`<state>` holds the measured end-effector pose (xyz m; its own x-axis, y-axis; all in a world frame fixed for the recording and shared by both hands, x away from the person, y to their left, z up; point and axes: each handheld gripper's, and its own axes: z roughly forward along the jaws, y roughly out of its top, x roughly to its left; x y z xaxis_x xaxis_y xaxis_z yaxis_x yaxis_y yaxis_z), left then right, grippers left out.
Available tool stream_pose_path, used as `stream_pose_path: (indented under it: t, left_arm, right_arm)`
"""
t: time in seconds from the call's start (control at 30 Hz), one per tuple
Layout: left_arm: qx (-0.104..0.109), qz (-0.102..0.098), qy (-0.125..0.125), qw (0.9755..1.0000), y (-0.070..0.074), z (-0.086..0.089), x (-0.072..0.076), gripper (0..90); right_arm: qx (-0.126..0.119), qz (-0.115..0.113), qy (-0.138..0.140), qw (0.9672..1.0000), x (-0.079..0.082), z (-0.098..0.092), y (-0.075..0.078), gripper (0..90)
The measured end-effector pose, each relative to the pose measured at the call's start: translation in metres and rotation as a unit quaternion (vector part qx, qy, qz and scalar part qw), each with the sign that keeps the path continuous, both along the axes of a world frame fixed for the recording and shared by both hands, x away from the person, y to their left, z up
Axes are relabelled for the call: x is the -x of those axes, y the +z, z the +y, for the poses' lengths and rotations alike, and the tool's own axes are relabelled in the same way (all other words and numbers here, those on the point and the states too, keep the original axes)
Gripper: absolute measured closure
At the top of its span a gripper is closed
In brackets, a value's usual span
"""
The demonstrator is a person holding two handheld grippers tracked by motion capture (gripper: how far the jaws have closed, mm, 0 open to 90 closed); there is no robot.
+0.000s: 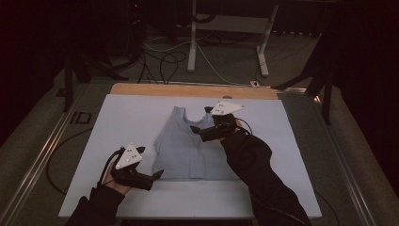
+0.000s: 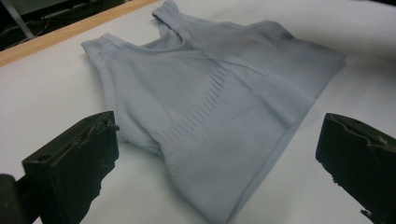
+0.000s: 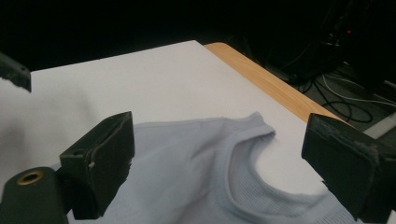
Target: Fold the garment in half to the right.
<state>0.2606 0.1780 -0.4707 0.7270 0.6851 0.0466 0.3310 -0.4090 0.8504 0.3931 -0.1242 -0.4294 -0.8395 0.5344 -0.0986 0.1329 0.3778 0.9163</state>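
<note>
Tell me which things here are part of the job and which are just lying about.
In the job:
light blue tank top, spread flat
left gripper, open at its hem corner
right gripper, open over its neckline
white table sheet

Lying about:
cables on the floor
white table frame behind

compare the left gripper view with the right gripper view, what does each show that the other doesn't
Left gripper view alone: the tank top's hem and ribbed middle, seen from its bottom corner. Right gripper view alone: cables on the floor past the table edge, and the neckline close up. Both: the pale tank top flat on the white table cover, the wooden table edge, and open black jaws.
</note>
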Motion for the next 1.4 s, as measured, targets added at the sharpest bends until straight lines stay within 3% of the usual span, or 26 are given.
stream_pose_path:
  t: [0.17, 0.47, 0.6, 0.73, 0.93, 1.1, 1.4]
  left_arm:
    - [-0.006, 0.0, 0.018, 0.9998, -0.006, -0.004, -0.001, 0.5]
    - [-0.019, 0.036, 0.031, 0.9987, -0.018, -0.01, -0.008, 0.5]
    - [-0.027, 0.067, 0.036, 0.9967, -0.026, -0.009, -0.014, 0.6]
    - [-0.034, 0.08, 0.034, 0.9957, -0.033, -0.009, -0.018, 0.7]
    - [-0.056, 0.11, 0.032, 0.9919, -0.041, -0.009, -0.022, 0.7]
    - [-0.08, 0.13, 0.028, 0.9878, -0.047, -0.013, -0.024, 6.0]
    - [-0.089, 0.146, 0.028, 0.9848, -0.052, -0.018, -0.03, 25.1]
  right_arm:
    - [-0.002, 0.003, -0.001, 1.0, -0.008, 0.015, -0.006, 9.6]
    - [0.003, 0.016, -0.001, 0.9999, -0.026, 0.037, -0.018, 9.6]
    - [0.007, 0.022, -0.003, 0.9997, -0.034, 0.045, -0.021, 9.6]
    - [0.012, 0.028, -0.008, 0.9995, -0.042, 0.053, -0.023, 9.6]
    - [0.019, 0.035, -0.01, 0.9992, -0.051, 0.059, -0.03, 9.6]
    - [0.028, 0.037, -0.011, 0.9989, -0.057, 0.062, -0.034, 9.6]
    - [0.033, 0.045, -0.011, 0.9984, -0.061, 0.066, -0.04, 9.6]
